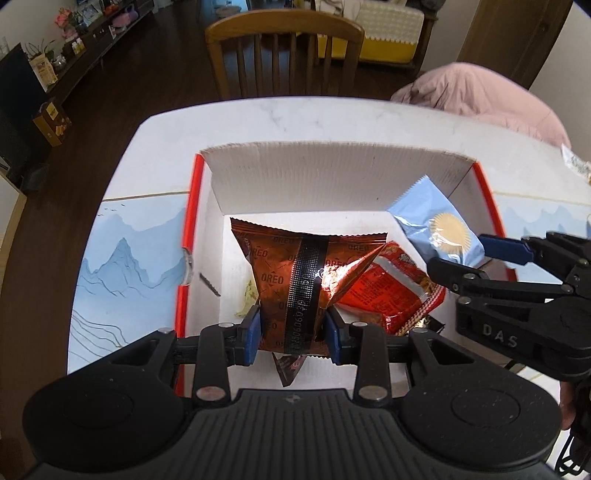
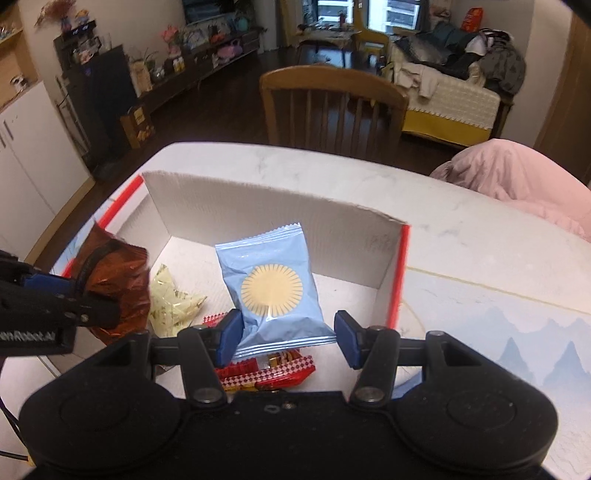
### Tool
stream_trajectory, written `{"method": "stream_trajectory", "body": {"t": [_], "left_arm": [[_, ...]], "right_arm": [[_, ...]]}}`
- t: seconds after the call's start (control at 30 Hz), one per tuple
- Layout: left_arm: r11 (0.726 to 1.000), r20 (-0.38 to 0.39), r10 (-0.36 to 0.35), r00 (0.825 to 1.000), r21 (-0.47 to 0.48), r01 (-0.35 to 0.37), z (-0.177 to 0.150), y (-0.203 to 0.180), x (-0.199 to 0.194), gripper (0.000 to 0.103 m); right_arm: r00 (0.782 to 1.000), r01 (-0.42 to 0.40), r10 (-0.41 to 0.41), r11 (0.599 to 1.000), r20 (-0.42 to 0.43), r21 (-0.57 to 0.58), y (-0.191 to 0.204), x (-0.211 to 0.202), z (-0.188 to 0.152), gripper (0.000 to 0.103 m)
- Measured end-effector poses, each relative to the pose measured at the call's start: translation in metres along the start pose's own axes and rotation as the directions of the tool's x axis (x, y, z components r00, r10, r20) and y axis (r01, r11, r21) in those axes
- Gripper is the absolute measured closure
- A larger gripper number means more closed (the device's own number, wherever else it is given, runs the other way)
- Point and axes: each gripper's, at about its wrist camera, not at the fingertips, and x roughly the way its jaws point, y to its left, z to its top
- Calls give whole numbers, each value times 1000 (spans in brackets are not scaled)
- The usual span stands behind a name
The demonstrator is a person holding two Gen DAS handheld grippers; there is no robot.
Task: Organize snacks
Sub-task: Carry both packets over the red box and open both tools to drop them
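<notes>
Left view only: dark packet [image 1: 290, 369]; right view only: windows [image 2: 364, 14].

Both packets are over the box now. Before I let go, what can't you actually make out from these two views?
- Left wrist view: box floor under the Oreo packet is hidden; a dark wrapper peeks out below, unreadable.
- Left wrist view: the pale snack is mostly covered.
- Right wrist view: the blue sun packet touches the left pad; contact at the right pad is unclear.
- Right wrist view: the red checkered packet is cut off by the right gripper.
</notes>
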Motion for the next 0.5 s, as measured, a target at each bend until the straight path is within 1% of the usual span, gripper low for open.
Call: {"method": "stream_trajectory", "body": {"t": [0.17,0.27,0.37,0.5], "left_arm": [[999,-38,20,999,27,-19,4,-8,20,69],[999,-58,30,998,40,-27,7,-12,29,69],[998,-79,37,996,48,-34,10,-15,38,69],[997,-87,47,995,68,-41,11,-19,43,69]], "right_arm": [[999,-20,18,998,-34,-63,7,14,2,49],[997,-57,53,996,-50,-70,7,18,2,49],[997,-51,44,994,-68,-96,11,24,0,49],[993,-58,48,994,-110,-89,11,33,-1,49]]}}
